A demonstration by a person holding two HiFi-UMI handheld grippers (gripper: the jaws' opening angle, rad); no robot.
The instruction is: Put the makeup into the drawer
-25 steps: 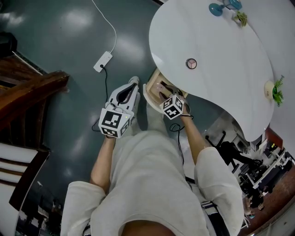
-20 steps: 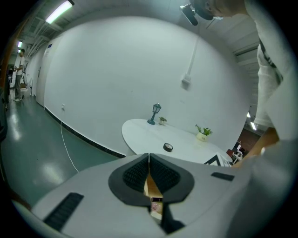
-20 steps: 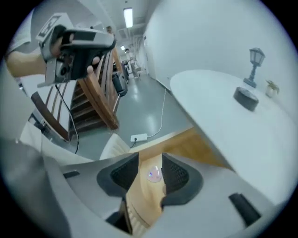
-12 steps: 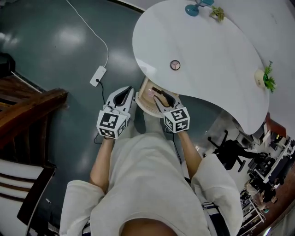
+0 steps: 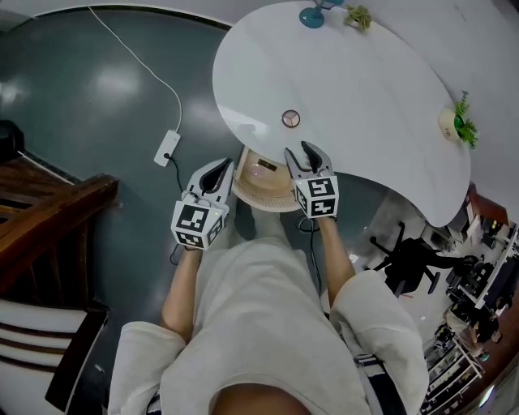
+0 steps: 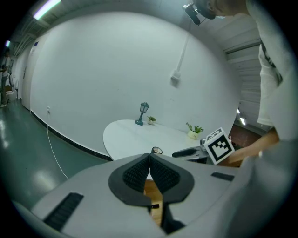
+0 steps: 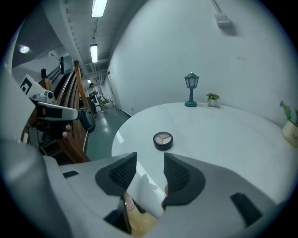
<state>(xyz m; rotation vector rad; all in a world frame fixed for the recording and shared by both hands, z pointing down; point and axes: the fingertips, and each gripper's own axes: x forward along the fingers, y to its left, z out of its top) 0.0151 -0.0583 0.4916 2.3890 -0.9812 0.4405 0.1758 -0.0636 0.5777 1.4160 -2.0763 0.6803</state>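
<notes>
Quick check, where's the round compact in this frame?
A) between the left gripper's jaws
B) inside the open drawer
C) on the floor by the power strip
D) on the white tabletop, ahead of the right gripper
D: the compact lies on the white tabletop, just beyond the right gripper, whose jaws have just been opening with nothing between them.

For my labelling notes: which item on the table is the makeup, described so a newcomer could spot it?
Start at the big white curved table. Near its edge, by the open wooden drawer, lies a small round compact. It is flat and dark-rimmed with beige pans, unlike the upright blue lamp and potted plants.
</notes>
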